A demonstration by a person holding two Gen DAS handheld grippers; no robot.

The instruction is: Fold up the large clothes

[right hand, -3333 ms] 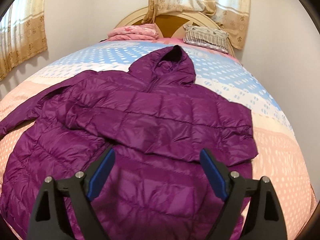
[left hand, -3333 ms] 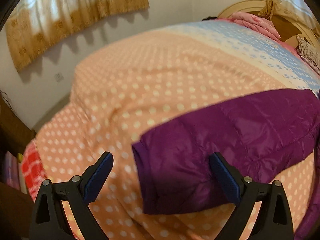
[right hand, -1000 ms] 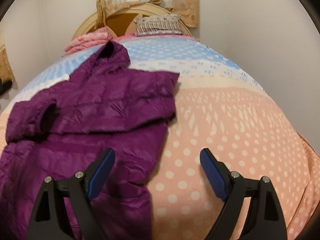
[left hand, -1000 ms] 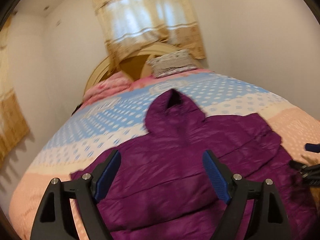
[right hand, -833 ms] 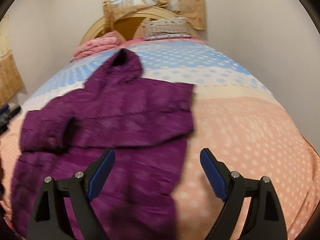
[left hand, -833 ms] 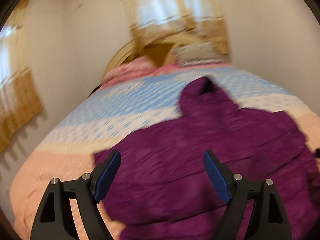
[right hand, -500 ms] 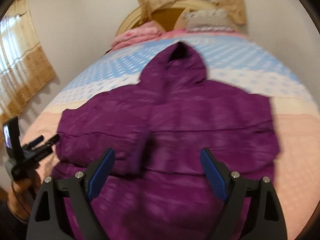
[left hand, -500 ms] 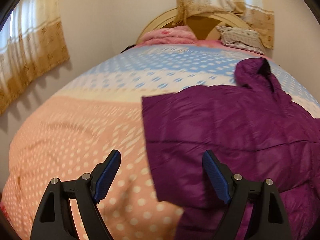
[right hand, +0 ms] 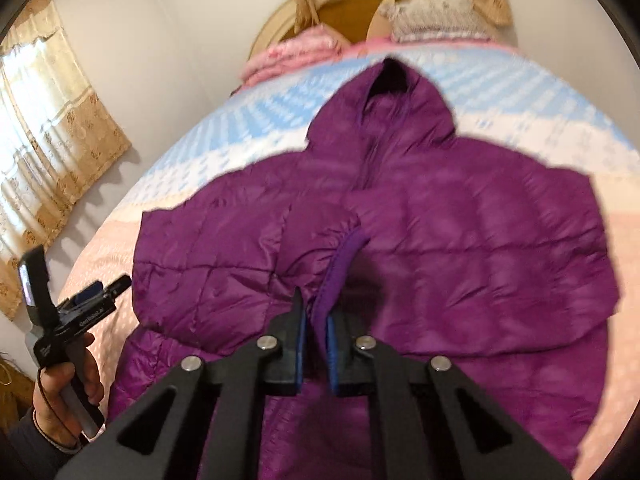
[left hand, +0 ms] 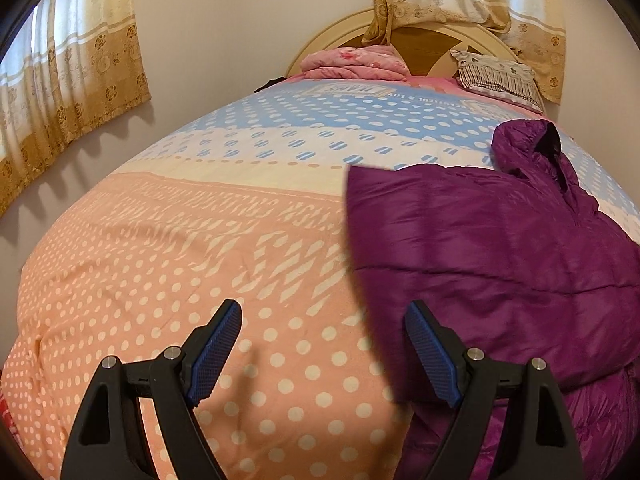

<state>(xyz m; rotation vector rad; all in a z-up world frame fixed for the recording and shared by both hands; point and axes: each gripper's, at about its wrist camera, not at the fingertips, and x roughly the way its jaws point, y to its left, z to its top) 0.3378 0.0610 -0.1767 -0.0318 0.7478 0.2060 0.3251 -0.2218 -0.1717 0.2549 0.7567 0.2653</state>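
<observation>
The purple jacket [right hand: 440,240] lies flat on the bed [left hand: 200,260], sleeves folded across its chest. The right gripper [right hand: 316,328] has just closed its fingers on a sleeve cuff, likely to reposition it. The left gripper [left hand: 320,344] hovers at the jacket's left edge, fingers apart and empty.

A purple quilted hooded jacket [left hand: 500,252] lies on the dotted peach-and-blue bedspread [left hand: 180,248] at frame right; a folded pink blanket [left hand: 354,65] and a fringed striped pillow [left hand: 498,76] sit behind it at the top.

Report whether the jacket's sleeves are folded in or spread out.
Folded in: both sleeves lie across the front of the jacket, cuffs meeting near the zip.
</observation>
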